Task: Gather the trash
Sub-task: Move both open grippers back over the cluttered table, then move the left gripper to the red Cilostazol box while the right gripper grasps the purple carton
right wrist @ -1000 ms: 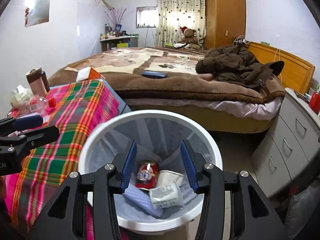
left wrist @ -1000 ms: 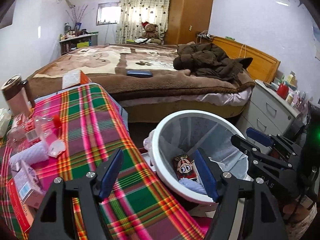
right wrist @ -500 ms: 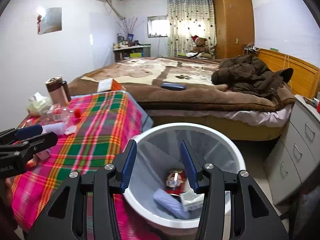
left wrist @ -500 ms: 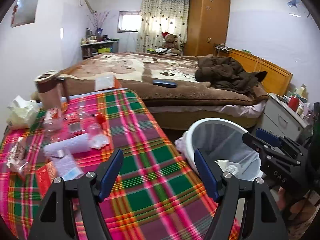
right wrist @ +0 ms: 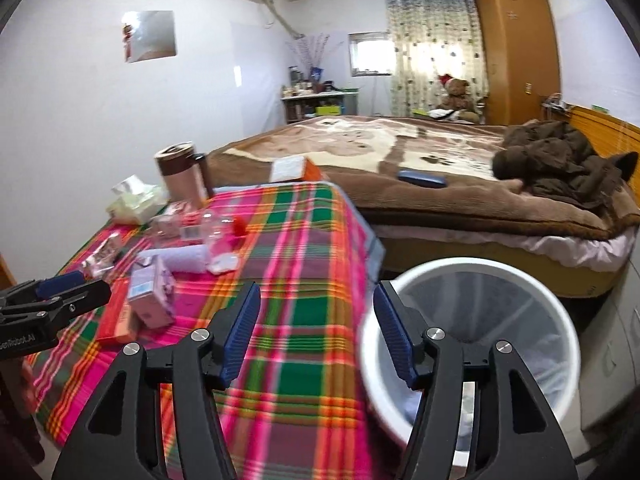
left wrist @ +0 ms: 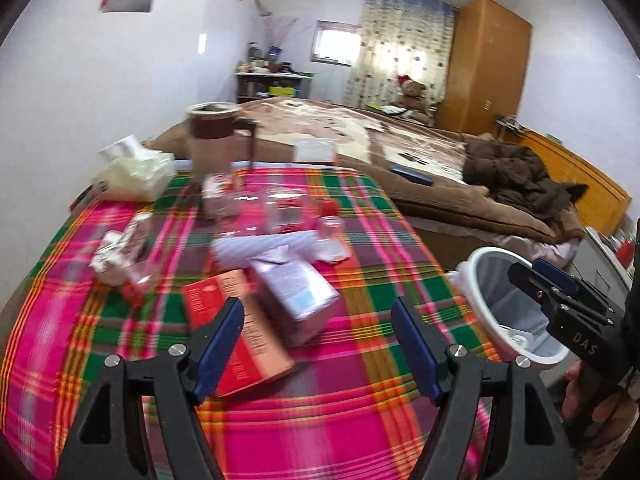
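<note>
A white trash bin (right wrist: 476,320) with a grey liner stands on the floor right of the plaid table (left wrist: 360,420); it also shows in the left wrist view (left wrist: 516,312). On the cloth lie a red box (left wrist: 236,332), a lilac carton (left wrist: 296,296), a rolled lilac cloth (left wrist: 264,248), crumpled wrappers (left wrist: 120,256) and a clear bottle with a red cap (left wrist: 330,220). My left gripper (left wrist: 316,344) is open and empty just above the red box and carton. My right gripper (right wrist: 316,336) is open and empty between table edge and bin.
A brown thermos (left wrist: 212,136) and a tissue pack (left wrist: 132,172) stand at the table's far side. A bed (right wrist: 420,168) with a brown jacket (right wrist: 560,164) lies beyond. Grey drawers (left wrist: 608,264) stand right of the bin.
Both grippers have swung left from the bin toward the table. The left one now faces the trash on the cloth; the right one's jaws have opened wider.
</note>
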Demonstrator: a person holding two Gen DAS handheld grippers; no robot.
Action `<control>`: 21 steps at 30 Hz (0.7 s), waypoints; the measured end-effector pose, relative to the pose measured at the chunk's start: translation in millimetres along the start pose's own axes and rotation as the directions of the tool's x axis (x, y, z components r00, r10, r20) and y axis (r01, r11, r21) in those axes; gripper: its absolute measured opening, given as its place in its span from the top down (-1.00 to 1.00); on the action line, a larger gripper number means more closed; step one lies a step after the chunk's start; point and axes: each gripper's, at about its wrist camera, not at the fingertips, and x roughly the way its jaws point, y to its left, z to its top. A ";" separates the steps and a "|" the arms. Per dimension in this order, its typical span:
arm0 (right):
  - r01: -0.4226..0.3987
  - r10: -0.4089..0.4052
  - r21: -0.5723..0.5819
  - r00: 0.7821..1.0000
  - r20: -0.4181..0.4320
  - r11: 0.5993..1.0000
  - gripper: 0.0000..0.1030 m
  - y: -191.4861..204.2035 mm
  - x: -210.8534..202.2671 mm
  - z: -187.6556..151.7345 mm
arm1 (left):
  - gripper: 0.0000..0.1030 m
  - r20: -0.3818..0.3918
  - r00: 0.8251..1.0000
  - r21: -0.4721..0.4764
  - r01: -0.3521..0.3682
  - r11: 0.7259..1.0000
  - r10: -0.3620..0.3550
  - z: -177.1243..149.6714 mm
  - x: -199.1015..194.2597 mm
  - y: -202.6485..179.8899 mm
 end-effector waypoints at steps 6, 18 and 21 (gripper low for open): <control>-0.071 0.070 -0.025 0.997 -0.032 0.997 -0.21 24.7 14.6 0.9 | -0.51 -0.017 0.997 -0.039 -0.070 0.997 0.069 -8.9 -1.0 29.3; -0.191 0.185 -0.057 0.978 -0.100 0.980 -0.21 72.6 43.8 7.7 | -0.51 -0.072 0.993 -0.080 -0.104 0.991 0.098 -22.4 9.4 57.2; -0.242 0.232 -0.068 0.964 -0.127 0.968 -0.21 87.3 51.4 8.9 | -0.52 -0.085 0.991 -0.089 -0.107 0.990 0.100 -26.5 10.8 62.6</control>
